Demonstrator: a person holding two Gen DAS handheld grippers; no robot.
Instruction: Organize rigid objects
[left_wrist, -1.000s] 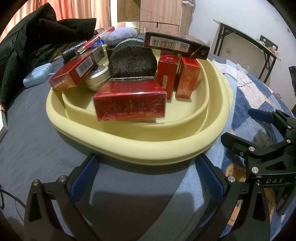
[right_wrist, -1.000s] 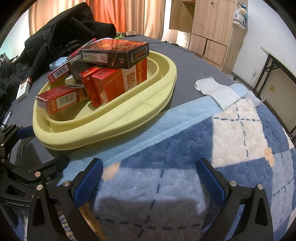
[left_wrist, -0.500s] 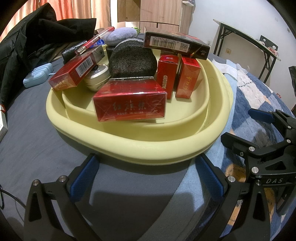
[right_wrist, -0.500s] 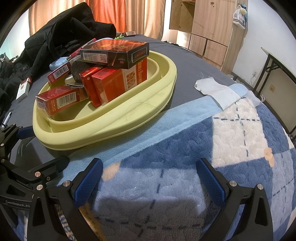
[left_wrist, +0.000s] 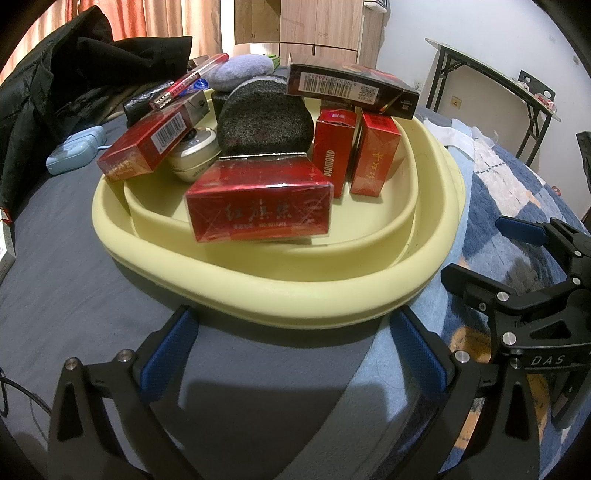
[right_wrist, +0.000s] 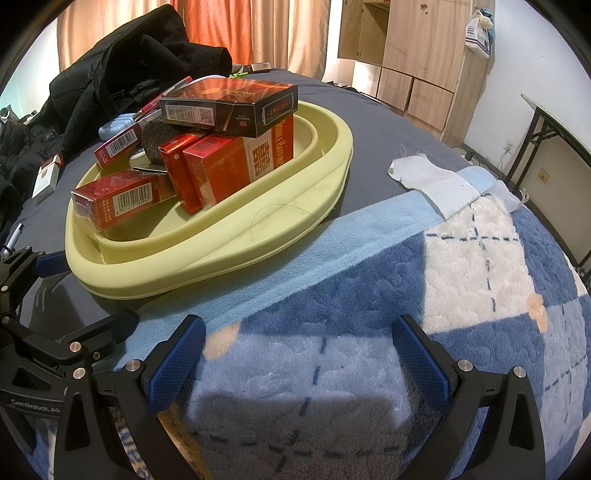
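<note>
Blue-padded left gripper (left_wrist: 291, 354): spread wide, empty, unmoved over the last second, just short of the tray (left_wrist: 332, 295).
Right gripper (right_wrist: 295, 362): likewise spread and idle above the blanket (right_wrist: 443, 295).
Boxes (left_wrist: 258, 210): piled in the tray on the bed.
Reading: nothing changed; sorting looks paused or finished.

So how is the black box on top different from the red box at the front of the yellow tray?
The black box is dark and perched high across the upright red packs; the front red box is bright red and sits low by the yellow tray's near rim. The black box's barcode side faces the left camera; the red box shows gold lettering. Both are wrapped rectangular packs.
</note>
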